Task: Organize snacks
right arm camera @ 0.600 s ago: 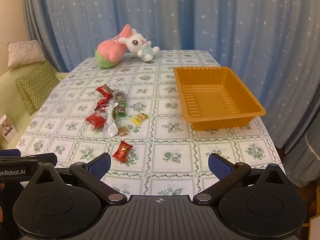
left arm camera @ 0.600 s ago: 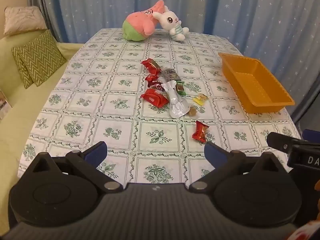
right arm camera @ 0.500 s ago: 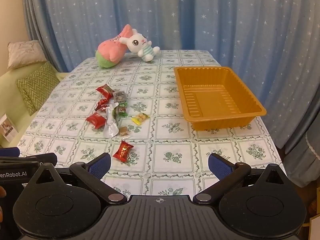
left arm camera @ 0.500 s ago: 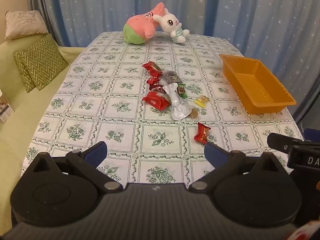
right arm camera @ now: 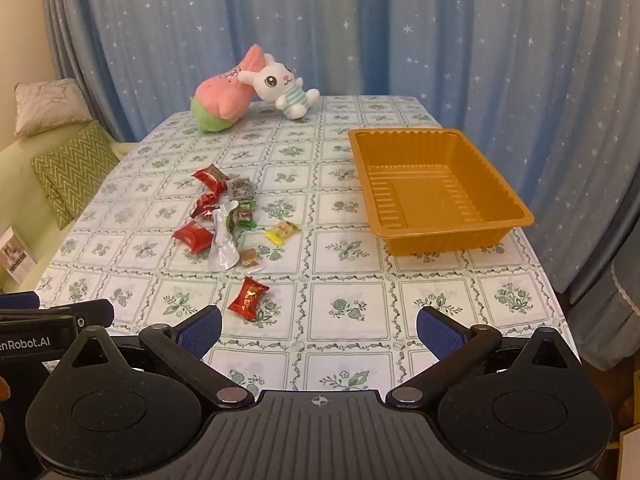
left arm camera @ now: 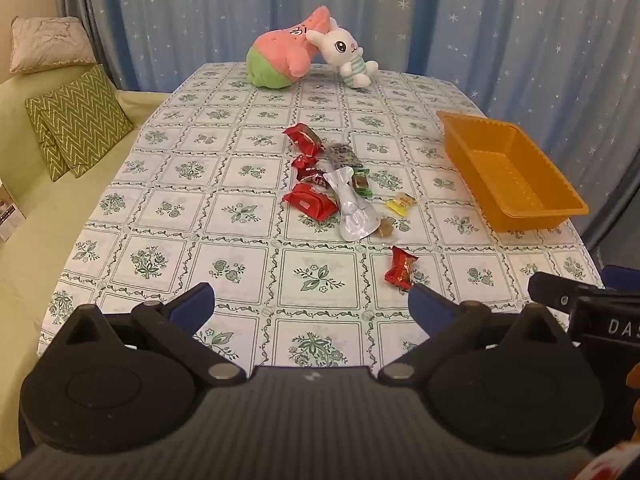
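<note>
Both tongs hung spread wide and empty, left tongs point(left arm camera: 311, 306) and right tongs point(right arm camera: 319, 328), above the desk point(right arm camera: 348, 312); snacks point(right arm camera: 230, 216) lay scattered beside the empty orange tray point(right arm camera: 436, 192).

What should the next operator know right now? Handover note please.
Left tool: open, holding nothing, above the near table edge.
Right tool: open, holding nothing, same height.
Orange tray: on the right side of the table, nothing in it.
Snacks: main cluster mid-table left of the tray; one red candy lies apart, nearest the tools.
Done: nothing placed yet.
Left: move every snack into the tray; the lone red candy is likely the easiest start.
</note>
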`<act>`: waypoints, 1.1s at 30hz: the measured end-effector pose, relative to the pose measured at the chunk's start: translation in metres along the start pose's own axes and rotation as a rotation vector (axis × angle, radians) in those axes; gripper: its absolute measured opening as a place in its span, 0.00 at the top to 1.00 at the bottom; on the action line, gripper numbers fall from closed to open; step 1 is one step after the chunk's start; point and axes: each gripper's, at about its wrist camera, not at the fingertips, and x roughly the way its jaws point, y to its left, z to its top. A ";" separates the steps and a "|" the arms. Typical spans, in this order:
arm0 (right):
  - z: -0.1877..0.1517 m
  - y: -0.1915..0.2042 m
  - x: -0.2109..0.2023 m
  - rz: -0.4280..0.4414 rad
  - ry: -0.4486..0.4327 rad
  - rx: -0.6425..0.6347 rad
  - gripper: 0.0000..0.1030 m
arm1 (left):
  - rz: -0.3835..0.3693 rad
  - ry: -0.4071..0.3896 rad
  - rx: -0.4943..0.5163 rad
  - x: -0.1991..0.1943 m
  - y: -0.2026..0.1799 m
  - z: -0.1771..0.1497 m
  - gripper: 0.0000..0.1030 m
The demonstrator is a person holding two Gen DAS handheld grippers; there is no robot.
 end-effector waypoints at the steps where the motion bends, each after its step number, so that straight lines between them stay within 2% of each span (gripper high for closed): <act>1: 0.000 0.000 0.000 -0.001 0.001 0.001 0.00 | -0.001 0.001 -0.002 0.000 0.000 0.000 0.01; 33: -0.001 -0.002 -0.001 -0.003 0.000 0.009 0.00 | -0.006 0.009 -0.005 0.001 -0.003 -0.001 0.01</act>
